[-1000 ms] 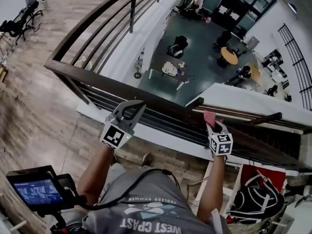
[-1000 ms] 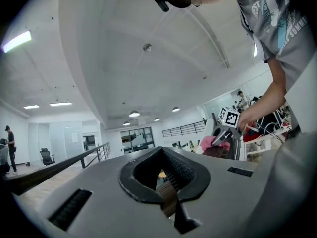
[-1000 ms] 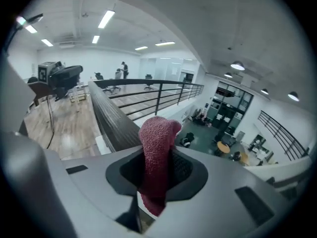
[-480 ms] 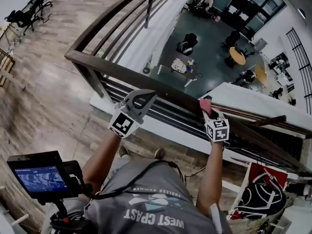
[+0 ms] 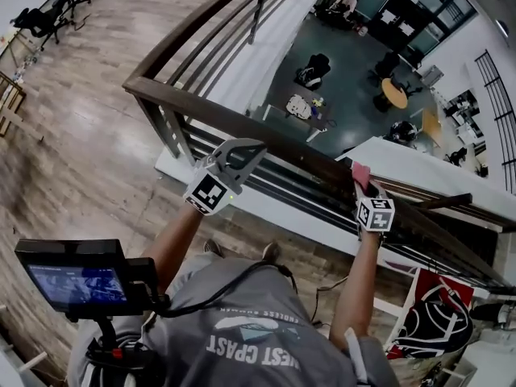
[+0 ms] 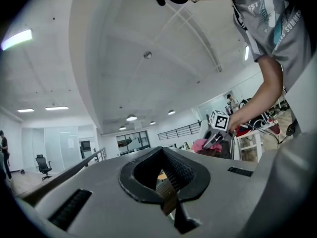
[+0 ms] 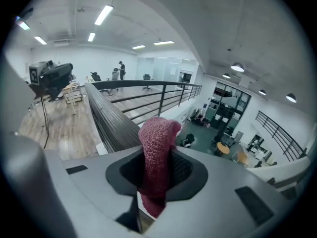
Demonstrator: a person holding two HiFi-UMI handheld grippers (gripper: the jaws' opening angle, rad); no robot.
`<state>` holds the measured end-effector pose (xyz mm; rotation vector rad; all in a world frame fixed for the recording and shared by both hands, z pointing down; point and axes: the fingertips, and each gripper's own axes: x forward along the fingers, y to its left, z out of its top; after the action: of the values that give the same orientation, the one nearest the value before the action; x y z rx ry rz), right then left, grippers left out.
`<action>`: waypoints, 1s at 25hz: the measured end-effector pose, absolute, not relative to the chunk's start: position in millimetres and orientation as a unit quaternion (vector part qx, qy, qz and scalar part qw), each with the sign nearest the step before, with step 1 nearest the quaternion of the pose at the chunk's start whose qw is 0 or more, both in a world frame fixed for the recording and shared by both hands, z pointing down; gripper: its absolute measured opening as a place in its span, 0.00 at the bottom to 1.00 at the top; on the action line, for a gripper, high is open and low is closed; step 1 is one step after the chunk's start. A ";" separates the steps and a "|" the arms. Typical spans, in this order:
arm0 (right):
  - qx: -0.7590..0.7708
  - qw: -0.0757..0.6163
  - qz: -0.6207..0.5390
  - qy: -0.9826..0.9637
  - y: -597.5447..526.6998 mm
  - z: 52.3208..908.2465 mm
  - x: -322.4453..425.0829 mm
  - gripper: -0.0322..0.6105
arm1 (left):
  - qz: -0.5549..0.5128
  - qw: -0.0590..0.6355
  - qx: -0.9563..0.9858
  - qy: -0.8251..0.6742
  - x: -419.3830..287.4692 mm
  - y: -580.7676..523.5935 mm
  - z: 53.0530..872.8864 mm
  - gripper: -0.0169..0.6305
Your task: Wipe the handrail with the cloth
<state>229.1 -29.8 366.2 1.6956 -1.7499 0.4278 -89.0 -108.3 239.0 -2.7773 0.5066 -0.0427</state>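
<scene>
Cloth (image 7: 157, 148) hides our right gripper's (image 5: 362, 184) tips, still pinched tight on handrail (image 5: 177, 103); we keep left gripper (image 6: 171, 209) closed, empty.

Knit cloth (image 7: 157, 152) & matt wood rail (image 5: 173, 103)

Bunched pink-red knit cloth (image 7: 157, 152) at dark brown handrail (image 5: 173, 103).

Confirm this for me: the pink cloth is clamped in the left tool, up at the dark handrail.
Wrong tool: the pink cloth is clamped in the right tool, up at the dark handrail. The right gripper view shows it between that tool's jaws.
</scene>
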 end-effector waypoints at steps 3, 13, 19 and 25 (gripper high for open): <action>0.622 0.328 0.146 -0.696 -61.8 363.7 170.2 0.16 | -0.022 0.157 -0.972 0.172 -95.8 -113.9 247.5 0.03; 0.704 0.286 0.192 -0.621 -19.6 369.7 248.4 0.16 | -0.027 0.121 -0.968 0.217 -147.0 -119.5 260.0 0.03; 0.633 0.302 0.150 -0.696 -64.5 370.0 157.6 0.16 | -0.039 0.126 -0.970 0.202 -137.2 -112.6 263.6 0.03; 0.611 0.284 0.145 -0.724 -70.3 359.9 170.7 0.16 | -0.059 0.141 -0.966 0.209 -116.2 -126.1 254.0 0.03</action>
<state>170.7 -70.3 359.9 1.6349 -1.9386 0.3892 -116.2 -126.1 254.0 -2.7889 0.6038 -0.1698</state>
